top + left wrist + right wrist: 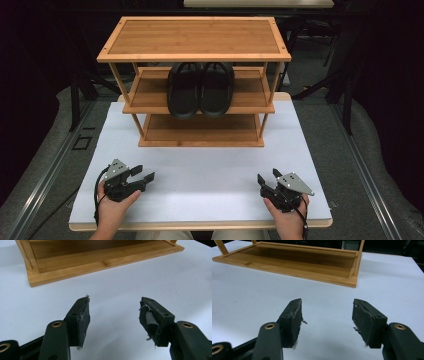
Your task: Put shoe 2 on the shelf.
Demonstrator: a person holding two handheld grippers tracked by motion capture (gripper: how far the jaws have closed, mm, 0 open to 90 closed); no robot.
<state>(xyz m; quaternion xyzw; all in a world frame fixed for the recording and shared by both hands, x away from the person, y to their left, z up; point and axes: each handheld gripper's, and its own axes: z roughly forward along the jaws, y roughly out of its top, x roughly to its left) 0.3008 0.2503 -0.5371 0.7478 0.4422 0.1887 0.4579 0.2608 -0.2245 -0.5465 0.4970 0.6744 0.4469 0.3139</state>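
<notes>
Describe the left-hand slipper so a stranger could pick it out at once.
On the white table stands a three-tier bamboo rack. A pair of black slippers sits side by side on its middle shelf, toes overhanging the front edge. The left slipper is the one nearer the rack's left posts, its twin, the right slipper, lying beside it.

A broad stretch of bare white table (210,170) is left between both grippers and the wooden rack (195,55). The middle shelf is largely blocked by black slippers (201,90); its outer ends and the bottom shelf are unobstructed.
</notes>
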